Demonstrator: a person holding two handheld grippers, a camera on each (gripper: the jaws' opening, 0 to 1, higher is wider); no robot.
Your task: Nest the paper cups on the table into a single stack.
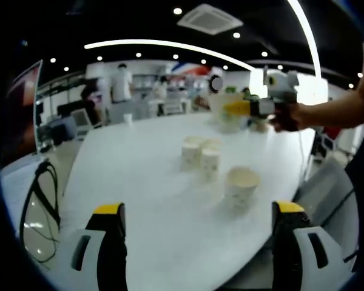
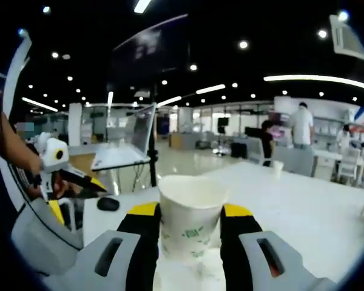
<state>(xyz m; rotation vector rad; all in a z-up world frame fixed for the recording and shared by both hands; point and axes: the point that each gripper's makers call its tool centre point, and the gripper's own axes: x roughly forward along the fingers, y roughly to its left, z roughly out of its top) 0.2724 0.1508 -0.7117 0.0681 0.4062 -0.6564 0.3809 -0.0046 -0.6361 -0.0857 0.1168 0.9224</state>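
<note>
Three white paper cups stand upright on the white table [image 1: 139, 182]: one nearest [image 1: 241, 187], and two close together behind it [image 1: 209, 162] [image 1: 191, 151]. My left gripper [image 1: 200, 239] hovers open above the near table edge, short of them, nothing between its jaws. My right gripper [image 2: 192, 213] is shut on a white paper cup [image 2: 191, 194] with green print, held upright in the air. From the left gripper view, the right gripper [image 1: 239, 109] hangs over the far right of the table in a person's hand, carrying its cup [image 1: 221, 108]. The left gripper [image 2: 79, 180] shows at the left of the right gripper view.
One more small cup [image 1: 128, 119] [image 2: 278, 168] stands alone at the far end of the table. A black mouse-like object [image 2: 108, 204] lies near the table edge. Chairs [image 1: 39, 206] flank the table. People stand in the office behind.
</note>
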